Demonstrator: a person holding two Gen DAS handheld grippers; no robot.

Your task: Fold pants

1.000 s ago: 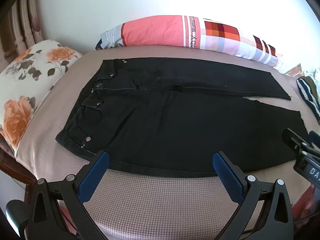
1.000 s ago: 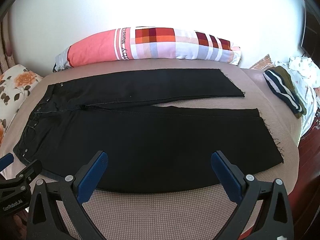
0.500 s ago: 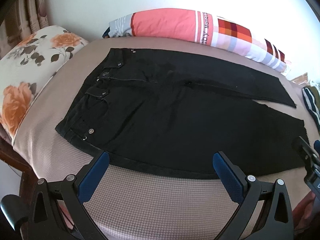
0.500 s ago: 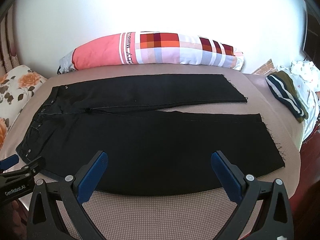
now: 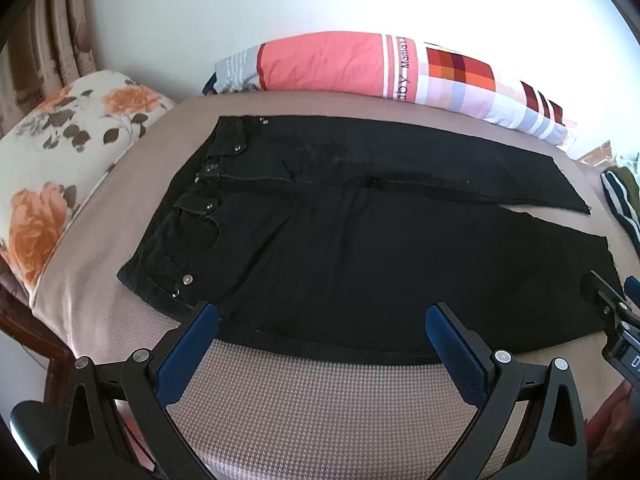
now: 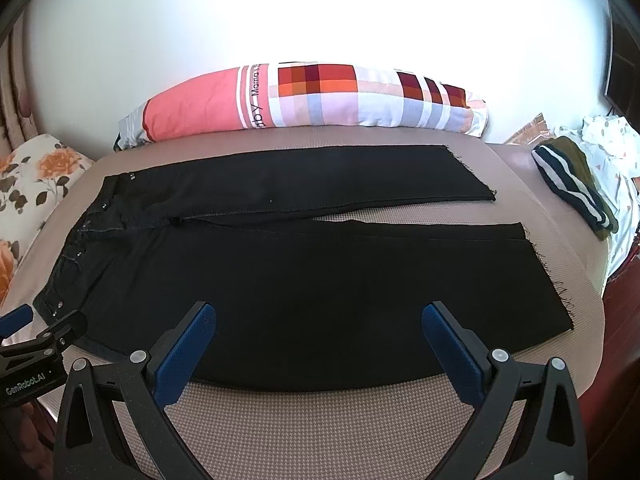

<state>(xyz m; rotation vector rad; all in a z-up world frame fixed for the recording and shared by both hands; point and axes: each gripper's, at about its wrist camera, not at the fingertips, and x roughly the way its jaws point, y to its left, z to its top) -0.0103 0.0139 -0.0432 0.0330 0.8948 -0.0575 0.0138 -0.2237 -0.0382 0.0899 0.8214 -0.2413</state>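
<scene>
Black pants lie flat on the bed, waistband to the left, both legs spread to the right with frayed hems. My left gripper hovers open over the near edge of the pants, by the hip and thigh. My right gripper is open too, above the near leg's lower edge. Nothing is between either pair of blue fingers. Each gripper shows at the edge of the other's view: the right gripper near the hem, the left gripper near the waistband.
The bed has a beige checked cover. A long pink and checked pillow lies along the far wall. A floral pillow sits at the left. Striped and other clothes are piled at the right edge.
Both grippers have shifted slightly over the near edge of the pants, the views tilting a little. The pants have not moved and both grippers stay open.
</scene>
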